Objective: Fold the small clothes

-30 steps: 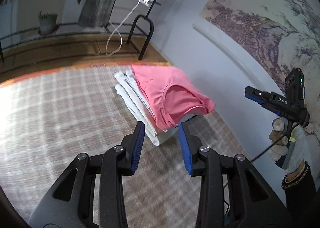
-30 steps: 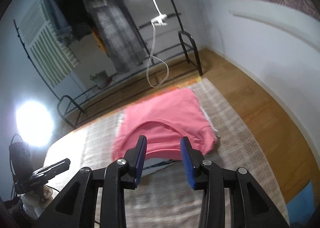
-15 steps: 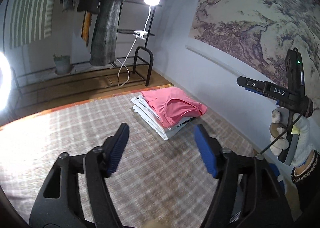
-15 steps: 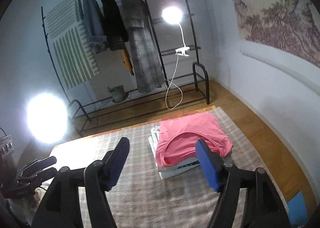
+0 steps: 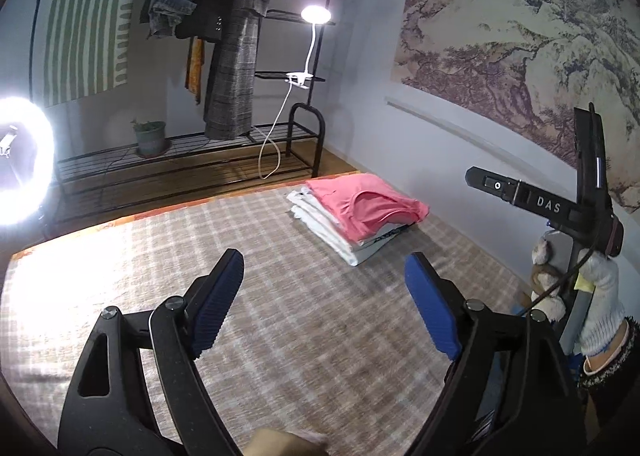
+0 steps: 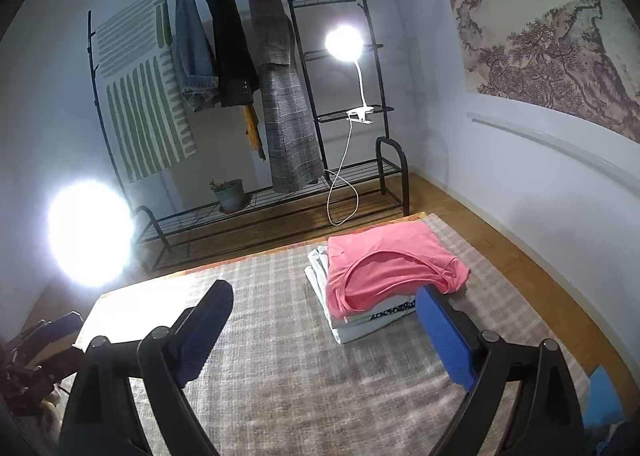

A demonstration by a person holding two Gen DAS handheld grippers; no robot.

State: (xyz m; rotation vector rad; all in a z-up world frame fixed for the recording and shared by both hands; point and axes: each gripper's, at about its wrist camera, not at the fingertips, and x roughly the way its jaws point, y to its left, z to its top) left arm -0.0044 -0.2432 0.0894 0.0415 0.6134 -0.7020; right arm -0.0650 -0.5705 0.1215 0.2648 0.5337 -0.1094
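A folded pink top (image 5: 366,206) (image 6: 390,262) lies on a stack of folded white clothes (image 5: 330,230) (image 6: 352,326) at the far right of a plaid rug (image 5: 280,316) (image 6: 304,372). My left gripper (image 5: 324,296) hovers over the rug, well short of the stack, its jaws wide and still opening with nothing between them. My right gripper (image 6: 324,324) also hangs back from the stack, jaws wide and opening, empty. In the left wrist view the right gripper's body (image 5: 560,212) shows at the right, held by a gloved hand (image 5: 600,308).
A black clothes rack (image 6: 280,96) with hanging garments, a clip lamp (image 6: 344,44) and a potted plant (image 6: 230,194) stands beyond the rug. A bright ring light (image 5: 16,160) glares at the left. A wall with a landscape painting (image 5: 520,40) runs along the right.
Both grippers have pulled back and up from the stack, which now looks smaller and farther. Both pairs of jaws have opened from narrow to wide. The pink top stays on the stack.
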